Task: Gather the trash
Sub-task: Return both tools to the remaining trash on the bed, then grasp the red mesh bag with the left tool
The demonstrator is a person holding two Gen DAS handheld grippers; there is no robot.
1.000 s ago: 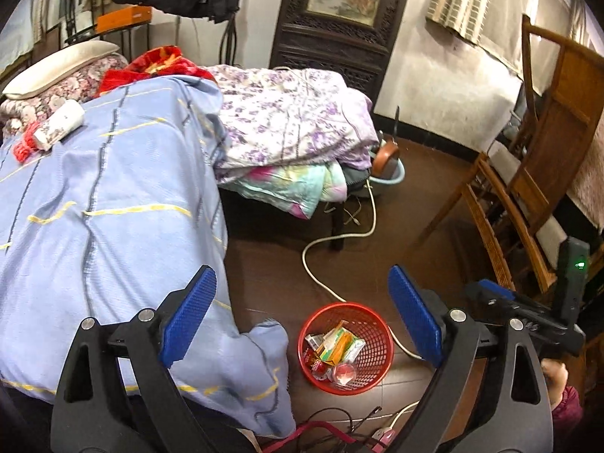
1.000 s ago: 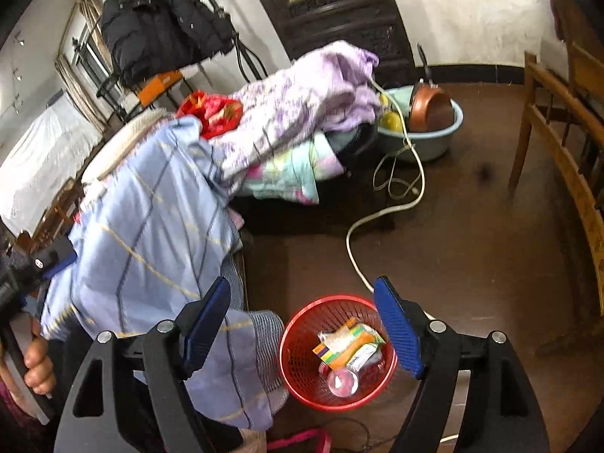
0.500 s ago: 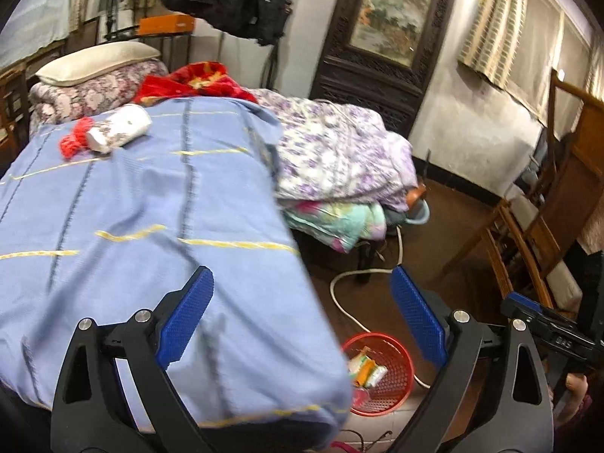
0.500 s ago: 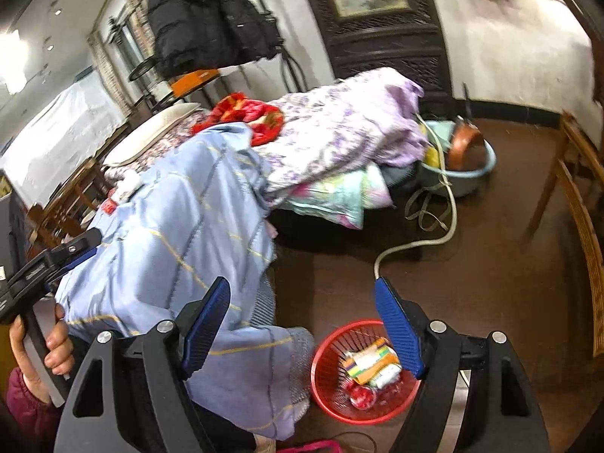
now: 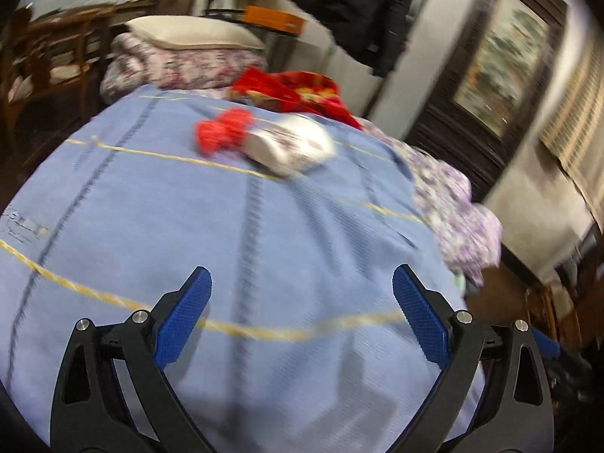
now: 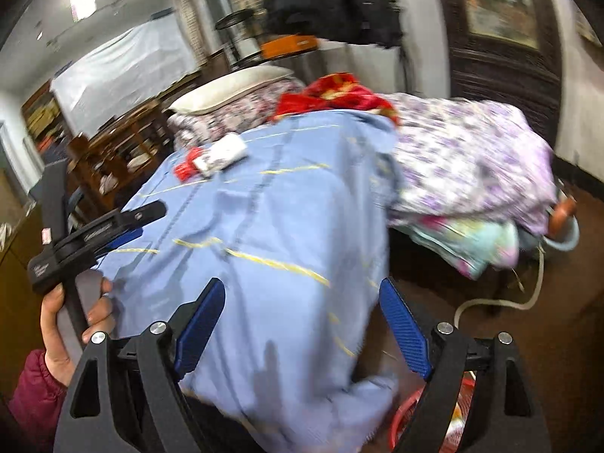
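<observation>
Both tongs are wide apart and hold nothing: the left tongs (image 5: 302, 313) and the right tongs (image 6: 302, 321), whose jaws have just been opening. Farther off, a white bottle (image 5: 292, 147) lies by a red scrap (image 5: 222, 132) on the blue bedspread (image 5: 226, 234).

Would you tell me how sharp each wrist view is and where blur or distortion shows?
Left wrist view: motion blur smears the white packet and red scrap, while the left gripper stays crisp. Right wrist view: the purple floral quilt and wall blur, the right gripper is sharp; fisheye bulges the blue bedspread.
</observation>
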